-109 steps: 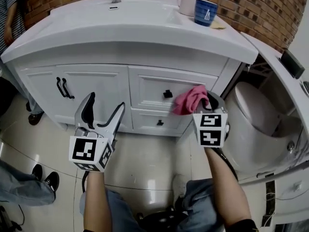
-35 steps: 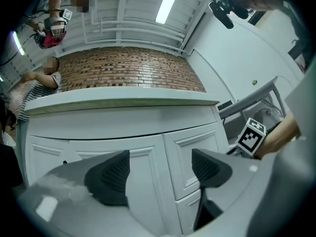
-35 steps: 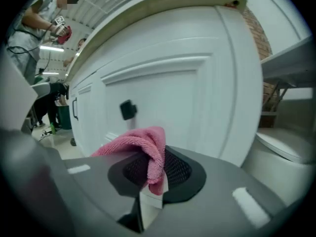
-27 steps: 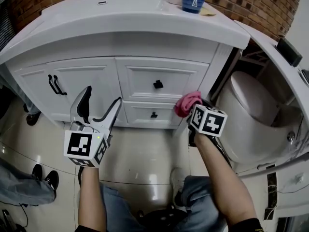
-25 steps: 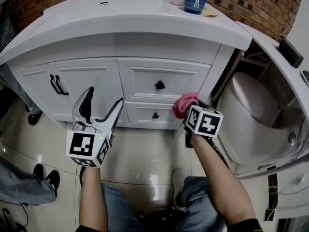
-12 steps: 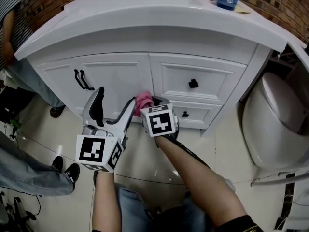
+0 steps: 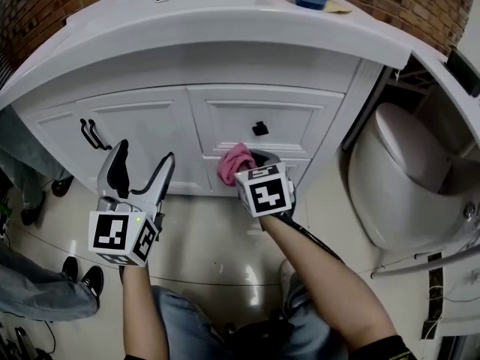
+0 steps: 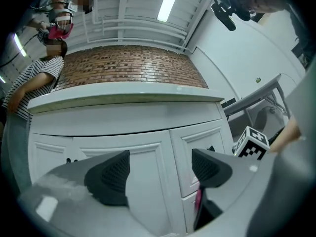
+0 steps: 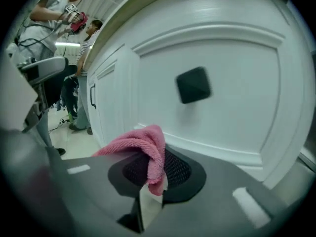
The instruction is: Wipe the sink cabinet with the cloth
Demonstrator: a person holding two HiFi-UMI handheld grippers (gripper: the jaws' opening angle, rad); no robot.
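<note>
Pink cloth (image 7: 235, 163) sits pinched in the closed jaws of the right tool (image 7: 253, 162), up against the white sink cabinet (image 7: 142, 122) just below the black drawer knob (image 7: 260, 129). I'd press it flat and sweep sideways, skirting that knob. The left tool (image 7: 142, 157) hangs wide apart, empty.

The pink terry cloth (image 7: 235, 163) is bunched into a soft wad and pinched in the closed jaws of the right gripper (image 7: 253, 159), with loose folds spilling over the pads. It sits close against the white sink cabinet (image 7: 150, 122), at the rail just under the upper drawer's black knob (image 7: 260, 129); whether it touches is unclear. The cabinet is shut, with panelled fronts and black door handles (image 7: 90, 133) on its left side.
</note>
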